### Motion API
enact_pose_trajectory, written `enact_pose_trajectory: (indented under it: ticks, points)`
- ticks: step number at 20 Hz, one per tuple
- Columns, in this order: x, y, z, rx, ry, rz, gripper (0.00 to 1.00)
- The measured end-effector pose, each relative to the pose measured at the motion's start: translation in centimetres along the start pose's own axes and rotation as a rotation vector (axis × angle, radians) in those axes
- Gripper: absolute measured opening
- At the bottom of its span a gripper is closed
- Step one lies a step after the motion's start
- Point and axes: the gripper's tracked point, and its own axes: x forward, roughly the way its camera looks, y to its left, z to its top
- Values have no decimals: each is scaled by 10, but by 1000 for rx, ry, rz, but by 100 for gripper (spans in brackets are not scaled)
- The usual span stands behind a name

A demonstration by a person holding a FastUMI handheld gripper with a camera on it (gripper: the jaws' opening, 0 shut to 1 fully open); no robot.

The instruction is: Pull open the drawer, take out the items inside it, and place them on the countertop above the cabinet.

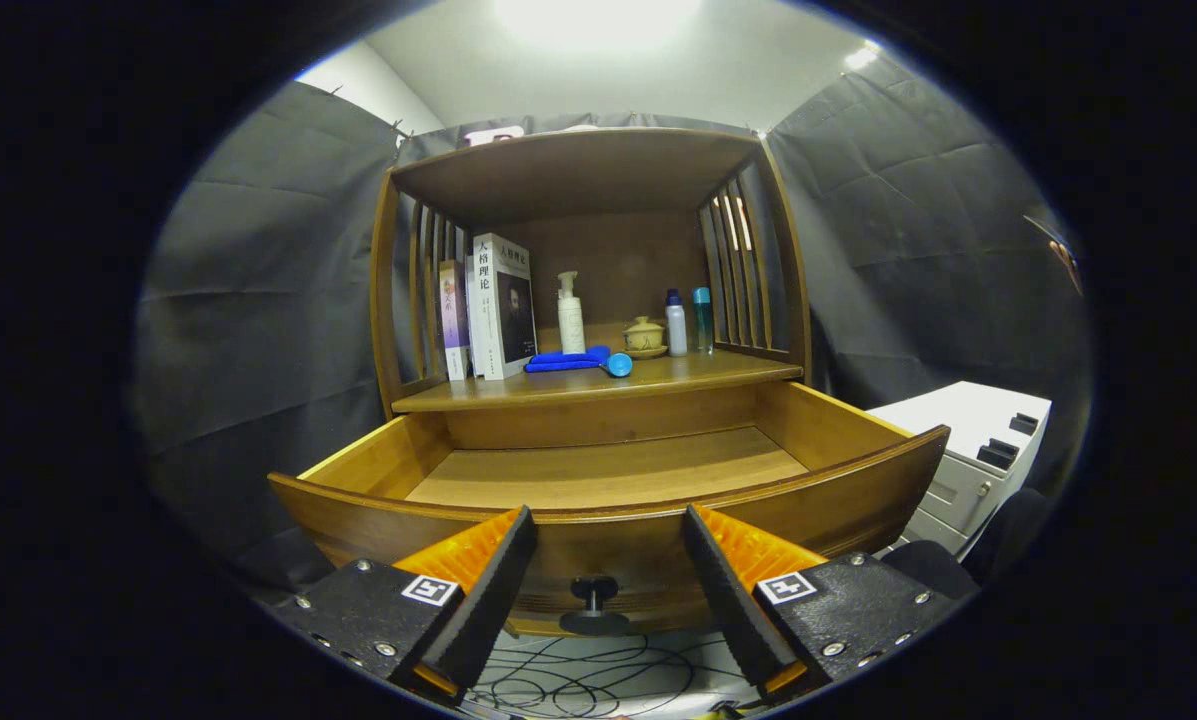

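The wooden drawer (618, 470) stands pulled out from the cabinet, and its visible floor is bare wood. Its front panel carries a dark knob (595, 595) that sits between my fingers, a little ahead of them. My gripper (608, 545) is open, with nothing held and both fingers apart on either side of the knob. On the countertop (718, 372) above the drawer lies a blue item (580, 360) with a round blue end. Behind it stand books (493, 305), a white pump bottle (569, 313), a small lidded pot (645, 336) and two slim bottles (688, 322).
The cabinet's slatted sides and top shelf (578, 165) enclose the countertop. A white unit with drawers (968, 450) stands to the right of the cabinet. Black cloth walls surround the booth. The floor below the drawer has a dark scribble pattern (598, 675).
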Motion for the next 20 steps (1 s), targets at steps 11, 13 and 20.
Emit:
enact_pose_trajectory:
  ticks: [11, 13, 20]
  points:
    - [21, -7, 5, -13, -21, 33, 93]
    - [27, -6, 5, -24, -20, 33, 93]
    - [65, -2, 15, -34, -27, 29, 93]
